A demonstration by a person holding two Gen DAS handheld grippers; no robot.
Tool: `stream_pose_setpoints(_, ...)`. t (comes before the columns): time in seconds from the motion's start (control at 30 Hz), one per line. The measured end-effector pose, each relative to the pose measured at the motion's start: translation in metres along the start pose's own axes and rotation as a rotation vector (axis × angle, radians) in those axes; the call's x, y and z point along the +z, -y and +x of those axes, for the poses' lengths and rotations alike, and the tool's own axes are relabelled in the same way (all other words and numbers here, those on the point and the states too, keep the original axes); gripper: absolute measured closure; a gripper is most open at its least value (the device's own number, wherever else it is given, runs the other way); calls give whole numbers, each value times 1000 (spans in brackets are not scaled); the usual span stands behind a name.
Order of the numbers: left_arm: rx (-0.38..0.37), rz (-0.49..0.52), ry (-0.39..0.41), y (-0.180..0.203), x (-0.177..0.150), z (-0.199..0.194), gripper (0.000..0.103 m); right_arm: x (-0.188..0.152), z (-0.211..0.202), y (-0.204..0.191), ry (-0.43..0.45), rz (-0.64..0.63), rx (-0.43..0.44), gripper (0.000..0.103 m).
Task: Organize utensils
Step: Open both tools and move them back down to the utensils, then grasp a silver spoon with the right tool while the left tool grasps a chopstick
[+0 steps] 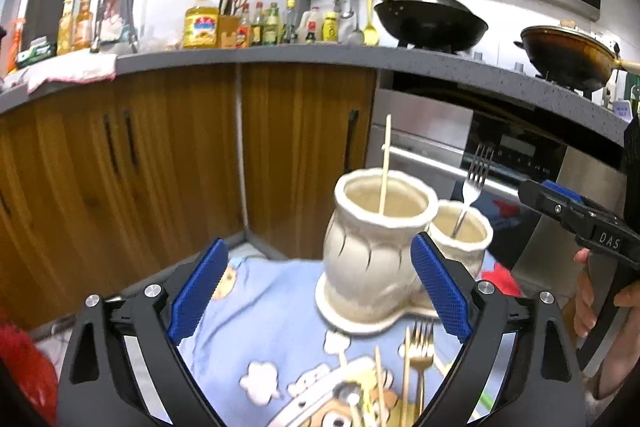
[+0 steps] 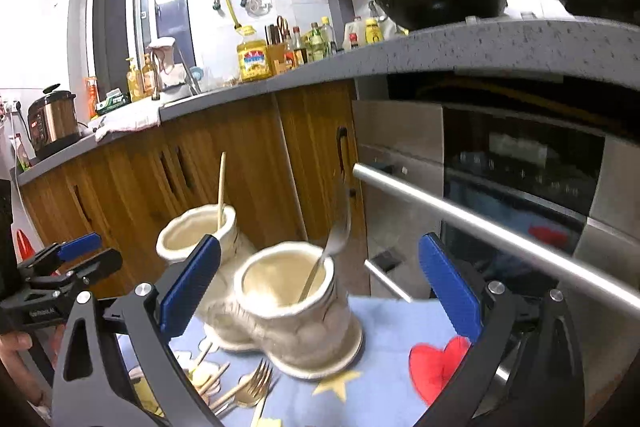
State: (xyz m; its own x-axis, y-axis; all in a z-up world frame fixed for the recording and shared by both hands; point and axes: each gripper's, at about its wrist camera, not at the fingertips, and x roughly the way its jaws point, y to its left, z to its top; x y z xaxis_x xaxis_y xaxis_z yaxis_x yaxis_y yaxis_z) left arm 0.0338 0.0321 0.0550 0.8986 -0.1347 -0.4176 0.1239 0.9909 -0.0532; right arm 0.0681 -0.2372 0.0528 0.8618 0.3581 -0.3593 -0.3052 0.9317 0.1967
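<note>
A cream ceramic holder with two joined cups stands on a blue cartoon cloth. The taller cup (image 1: 376,243) (image 2: 196,231) holds one upright chopstick (image 1: 386,167) (image 2: 221,187). The shorter cup (image 1: 464,235) (image 2: 296,303) holds a silver fork (image 1: 472,183) (image 2: 332,239), tines up. Loose chopsticks (image 1: 380,387) (image 2: 218,383) and a gold fork (image 1: 420,351) (image 2: 252,387) lie on the cloth in front of the holder. My left gripper (image 1: 320,291) is open and empty, near the taller cup. My right gripper (image 2: 320,291) is open and empty, just above the shorter cup; it also shows in the left wrist view (image 1: 532,195).
The blue cloth (image 1: 260,307) (image 2: 392,331) covers a small table. Wooden cabinets (image 1: 160,155) and a steel oven with a bar handle (image 2: 460,211) stand close behind it. The counter above carries bottles, woks and a rice cooker (image 2: 52,119).
</note>
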Motion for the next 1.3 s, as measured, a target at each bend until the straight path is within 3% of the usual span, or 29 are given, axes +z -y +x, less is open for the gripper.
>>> stream_pose_setpoints(0.3, 35, -20, -102, -11, -36, -8, 9, -48, -5, -7, -82, -37, -43, 5)
stream_pose_setpoints(0.7, 23, -12, -210, -7, -72, -15, 9, -84, -8, -8, -199, -24, -23, 5)
stream_pose_setpoints(1.13, 49, -61, -206, -47, -78, -23, 9, -105, 7, -102, -297, -259, 117, 5)
stream_pose_setpoints(1.2, 46, -75, -205, -54, -78, -23, 9, -109, 16, -116, -328, -295, 128, 10)
stream_pose_setpoints(1.3, 39, -103, -209, -63, -81, -21, 9, -115, 36, -133, -399, -305, 152, 32)
